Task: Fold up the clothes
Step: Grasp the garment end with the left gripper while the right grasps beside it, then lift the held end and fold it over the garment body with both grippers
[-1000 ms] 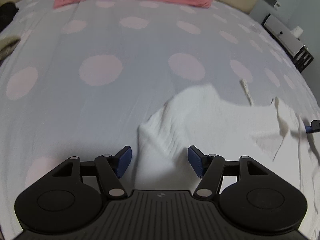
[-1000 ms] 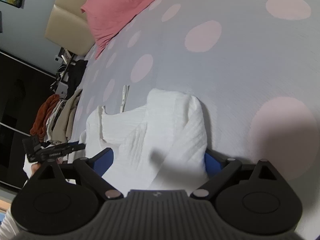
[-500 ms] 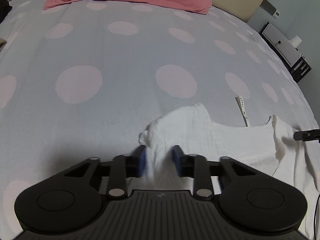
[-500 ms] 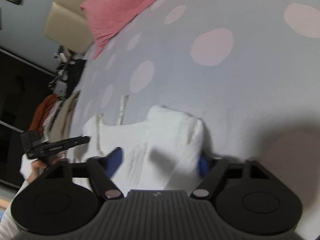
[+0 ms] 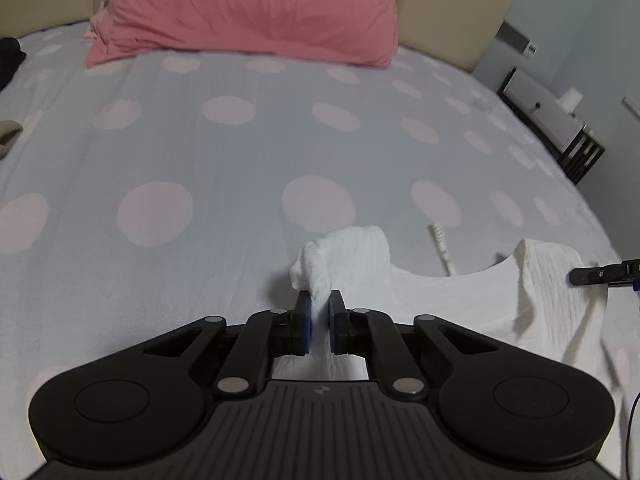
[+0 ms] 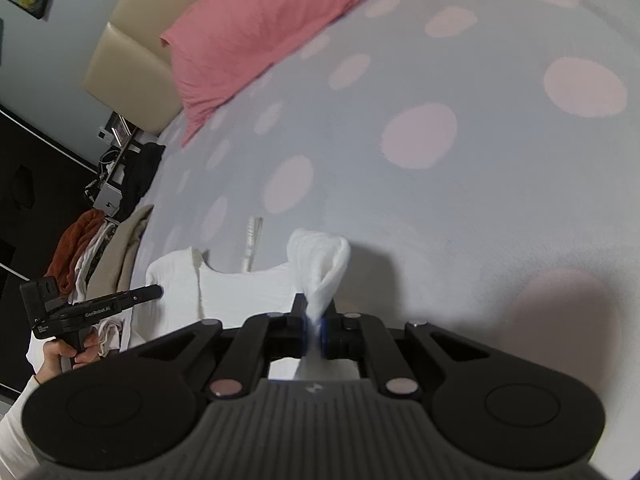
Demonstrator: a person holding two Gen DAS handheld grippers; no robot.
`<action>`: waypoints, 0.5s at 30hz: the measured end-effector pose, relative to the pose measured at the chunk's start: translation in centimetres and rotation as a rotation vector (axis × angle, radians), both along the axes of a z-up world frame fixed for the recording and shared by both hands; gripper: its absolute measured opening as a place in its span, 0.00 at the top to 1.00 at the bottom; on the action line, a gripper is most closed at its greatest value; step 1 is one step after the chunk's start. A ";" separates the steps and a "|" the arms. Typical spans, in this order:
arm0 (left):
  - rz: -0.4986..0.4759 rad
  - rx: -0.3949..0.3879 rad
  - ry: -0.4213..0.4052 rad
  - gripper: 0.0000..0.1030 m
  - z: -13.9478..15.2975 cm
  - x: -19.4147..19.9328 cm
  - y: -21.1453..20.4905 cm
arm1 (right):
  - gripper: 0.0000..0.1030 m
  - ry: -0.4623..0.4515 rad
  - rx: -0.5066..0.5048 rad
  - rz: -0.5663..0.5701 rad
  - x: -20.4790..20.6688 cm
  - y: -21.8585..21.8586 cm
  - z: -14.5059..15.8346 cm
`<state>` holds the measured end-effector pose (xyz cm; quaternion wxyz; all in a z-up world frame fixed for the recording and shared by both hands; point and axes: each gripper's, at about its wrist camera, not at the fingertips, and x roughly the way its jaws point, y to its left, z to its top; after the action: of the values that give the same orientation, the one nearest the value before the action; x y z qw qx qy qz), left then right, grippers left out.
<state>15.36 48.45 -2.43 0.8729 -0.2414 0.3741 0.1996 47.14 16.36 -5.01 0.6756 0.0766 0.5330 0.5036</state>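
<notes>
Both grippers are clamped onto the white top (image 5: 420, 300) right now. The left gripper (image 5: 319, 314) has its blue pads pinched on one shoulder strap, the right gripper (image 6: 314, 326) squeezes the other. The garment lies on the near part of the polka dot bedsheet (image 5: 200, 160), with a pink pillow (image 5: 248, 12) at the far end

Both the left gripper (image 5: 319, 312) and the right gripper (image 6: 314, 322) are pinched closed, fingers pointing forward over the bed.
</notes>
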 end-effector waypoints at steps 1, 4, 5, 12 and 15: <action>-0.002 0.001 -0.017 0.94 0.5 -0.4 -0.3 | 0.93 -0.002 0.012 -0.002 -0.3 -0.1 0.5; -0.013 0.006 -0.085 0.94 2.3 -1.8 -1.5 | 0.93 0.000 0.072 -0.018 -1.4 -0.9 2.2; -0.018 -0.004 -0.124 0.94 2.9 -2.5 -1.9 | 0.93 -0.001 0.093 -0.024 -1.9 -1.2 2.9; -0.072 -0.010 -0.262 0.94 6.7 -8.1 -5.8 | 0.93 0.013 0.262 -0.049 -6.9 -5.6 6.8; -0.088 -0.001 -0.307 0.94 8.1 -11.3 -7.5 | 0.93 0.022 0.336 -0.059 -9.3 -7.9 8.4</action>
<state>4.06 40.99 5.68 0.9276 -0.2531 0.2465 0.1217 37.88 8.49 3.42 0.6617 0.2097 0.4464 0.5648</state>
